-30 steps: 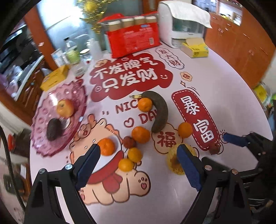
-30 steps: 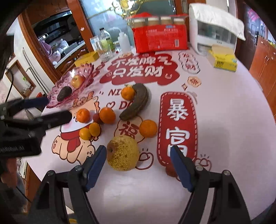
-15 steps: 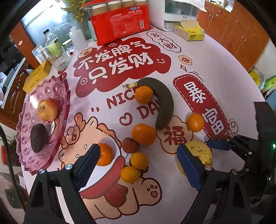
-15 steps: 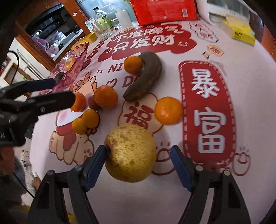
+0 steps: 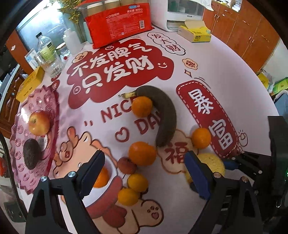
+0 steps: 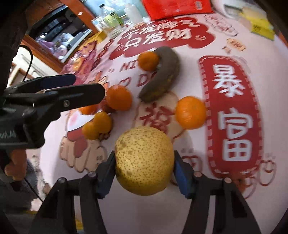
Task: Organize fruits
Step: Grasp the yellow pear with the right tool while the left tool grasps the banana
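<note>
A speckled yellow pear point(image 6: 144, 160) sits between the blue pads of my right gripper point(image 6: 144, 162). Its jaws are closing and both pads touch the pear's sides. In the left wrist view the pear point(image 5: 214, 162) lies at the right behind my left finger. My left gripper point(image 5: 144, 162) hangs open over a cluster of oranges point(image 5: 142, 150) and a small dark red fruit point(image 5: 126, 165), holding nothing. A blackened banana point(image 5: 165, 115) curves through the middle of the table. A pink plate point(image 5: 52, 115) at the left holds an apple point(image 5: 38, 122) and an avocado point(image 5: 31, 153).
One orange point(image 5: 200, 137) lies apart beside the red banner print. A red package point(image 5: 118, 23), bottles point(image 5: 45, 48), a yellow box point(image 5: 29, 84), a tissue pack point(image 5: 195, 33) and a white appliance point(image 5: 178, 12) line the far edge. A person's hand point(image 6: 15, 163) holds the left gripper.
My right gripper sank around the pear and its jaws came in against it. My left gripper dropped closer to the cluster of oranges, still open.
</note>
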Demonstrator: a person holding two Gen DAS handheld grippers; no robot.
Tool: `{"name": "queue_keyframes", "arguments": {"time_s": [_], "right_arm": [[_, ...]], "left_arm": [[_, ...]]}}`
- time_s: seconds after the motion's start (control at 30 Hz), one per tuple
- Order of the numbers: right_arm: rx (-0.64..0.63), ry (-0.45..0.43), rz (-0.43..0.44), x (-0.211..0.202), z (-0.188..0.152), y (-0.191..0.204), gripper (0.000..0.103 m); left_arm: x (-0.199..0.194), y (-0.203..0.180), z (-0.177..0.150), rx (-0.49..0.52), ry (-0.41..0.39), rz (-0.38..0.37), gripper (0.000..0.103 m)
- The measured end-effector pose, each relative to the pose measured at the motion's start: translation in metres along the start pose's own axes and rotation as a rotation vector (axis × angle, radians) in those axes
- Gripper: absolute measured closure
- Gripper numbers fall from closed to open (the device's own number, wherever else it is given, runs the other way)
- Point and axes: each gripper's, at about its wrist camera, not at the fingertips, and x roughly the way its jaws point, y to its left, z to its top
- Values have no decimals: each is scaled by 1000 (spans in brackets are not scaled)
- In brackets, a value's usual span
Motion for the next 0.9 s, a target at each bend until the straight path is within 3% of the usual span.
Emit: {"name": "queue_keyframes", "arguments": {"time_s": [0.23, 0.4, 0.57, 0.9], "right_arm": [[79, -83, -65, -30, 8, -32, 44], [113, -132, -100, -48, 9, -46, 44], [135, -154, -129, -56, 6, -54, 44], [178, -173, -152, -54, 8, -70, 44]], "left_arm": [[23, -14, 29, -30, 6, -41, 24], [53, -21, 48, -100, 62, -78, 43], [80, -23, 57, -166, 123, -80, 55], [108, -34, 70, -206, 146, -29, 59]]}}
